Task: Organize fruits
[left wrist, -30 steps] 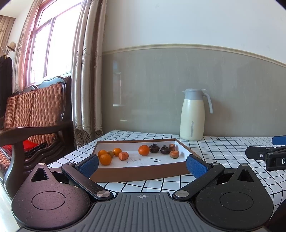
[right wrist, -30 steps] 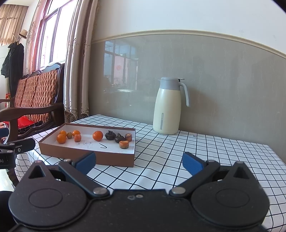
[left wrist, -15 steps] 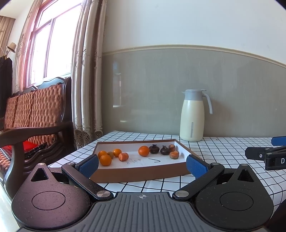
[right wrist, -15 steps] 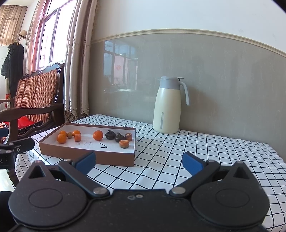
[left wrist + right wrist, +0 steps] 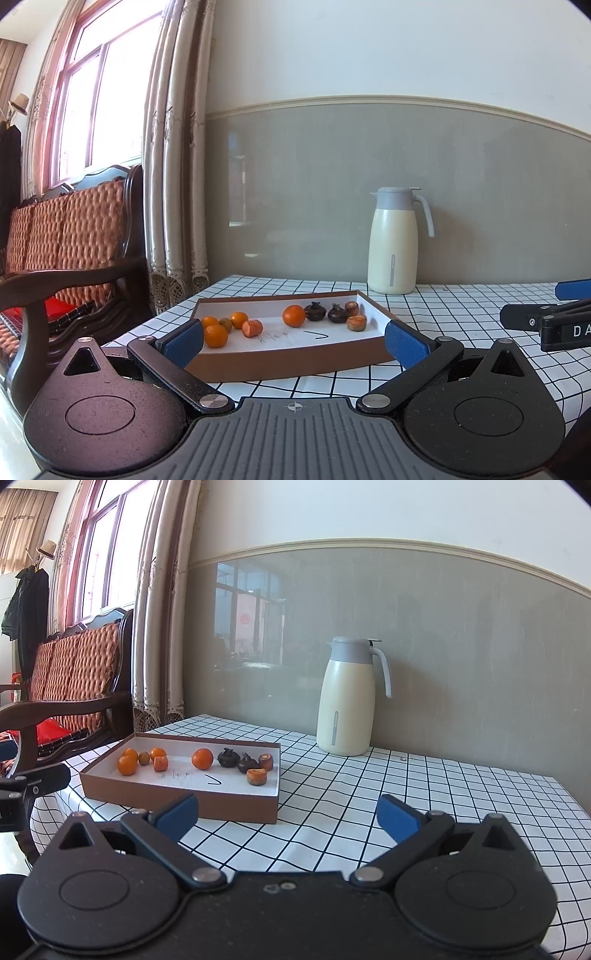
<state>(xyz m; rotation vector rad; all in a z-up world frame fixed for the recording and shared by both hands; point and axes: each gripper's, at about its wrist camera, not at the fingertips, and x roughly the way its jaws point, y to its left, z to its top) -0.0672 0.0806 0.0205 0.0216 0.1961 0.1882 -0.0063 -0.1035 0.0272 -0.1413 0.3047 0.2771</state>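
Note:
A shallow brown box with a white floor lies on the checked table. Several oranges cluster at its left end, and one orange sits mid-box. Two dark fruits and two brownish pieces lie at its right end. My left gripper stands open just in front of the box, holding nothing. My right gripper is open and empty too, nearer the table's middle, to the right of the box.
A cream thermos jug stands against the grey wall behind the box. A wooden sofa with orange cushions and curtains are off the table's left edge. Bare checked tablecloth stretches to the right.
The view from the left gripper has shifted very slightly. Both grippers stay open and the fruit has not moved.

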